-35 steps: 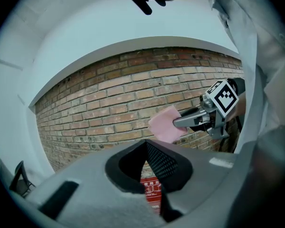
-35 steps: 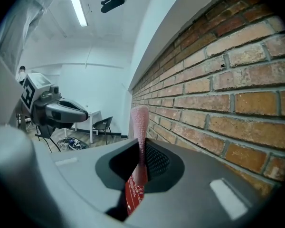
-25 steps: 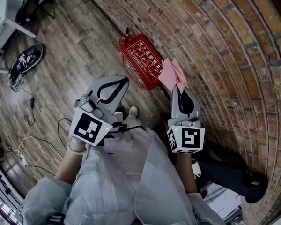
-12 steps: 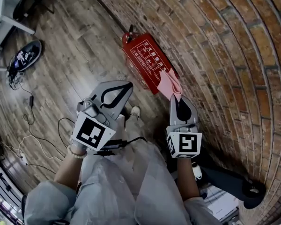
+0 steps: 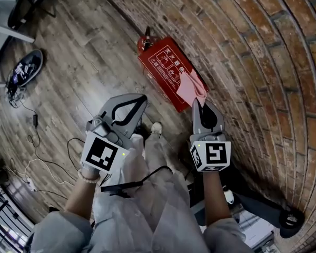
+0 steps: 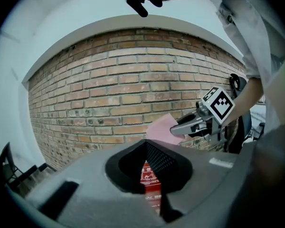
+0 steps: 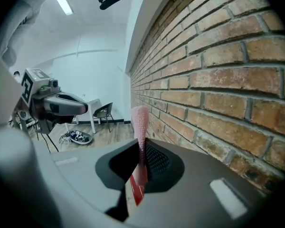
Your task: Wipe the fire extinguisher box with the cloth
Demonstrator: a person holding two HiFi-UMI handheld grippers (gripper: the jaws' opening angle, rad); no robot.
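The red fire extinguisher box [image 5: 166, 67] lies on the wooden floor against the brick wall. A pink cloth [image 5: 191, 86] hangs over the box's near right corner, and my right gripper [image 5: 199, 100] is shut on it. In the right gripper view the cloth [image 7: 141, 127] stands upright between the jaws, with the red box [image 7: 134, 191] showing below. My left gripper [image 5: 142, 97] hovers left of the box's near end, shut and holding nothing. The left gripper view shows the cloth [image 6: 160, 129], the right gripper [image 6: 180, 128] and a strip of the box [image 6: 151, 179].
The brick wall [image 5: 253, 46] runs along the right. A pair of shoes [image 5: 22, 70] and loose cables [image 5: 34, 123] lie on the floor [image 5: 84, 51] at left. A chair [image 5: 21, 7] stands at the far left. A dark wheeled object [image 5: 266, 210] lies near right. My foot [image 5: 157, 127] is between the grippers.
The person has shifted slightly towards the box. The right gripper has carried the cloth a little further onto the box's near corner. The left gripper stays shut beside it.
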